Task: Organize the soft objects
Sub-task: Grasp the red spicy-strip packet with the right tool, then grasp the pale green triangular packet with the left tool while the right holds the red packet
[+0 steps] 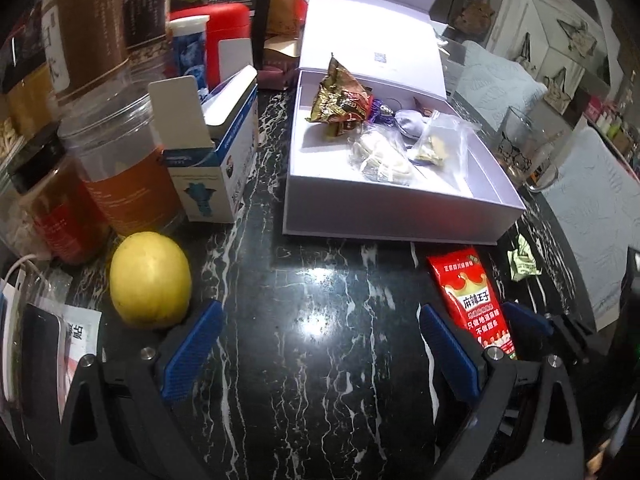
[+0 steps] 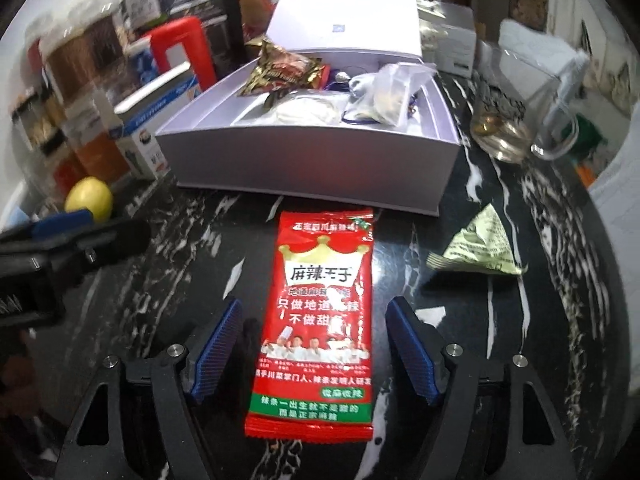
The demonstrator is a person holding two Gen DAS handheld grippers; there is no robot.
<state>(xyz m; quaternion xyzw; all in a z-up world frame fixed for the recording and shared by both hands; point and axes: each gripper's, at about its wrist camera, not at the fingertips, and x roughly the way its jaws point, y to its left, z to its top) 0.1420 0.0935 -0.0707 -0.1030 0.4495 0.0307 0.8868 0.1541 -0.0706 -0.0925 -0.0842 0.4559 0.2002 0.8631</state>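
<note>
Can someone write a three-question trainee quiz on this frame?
1. True or false: the red packet already lies in the white box.
2. Which thing lies right of the red packet in the right wrist view? A) lemon B) green packet C) glass mug
3. Fill in: the right gripper has the red packet between its ___ jaws.

Key:
1. False; it lies on the black table, in front of the box.
2. B, the green packet.
3. Open; the pads do not touch it.
</note>
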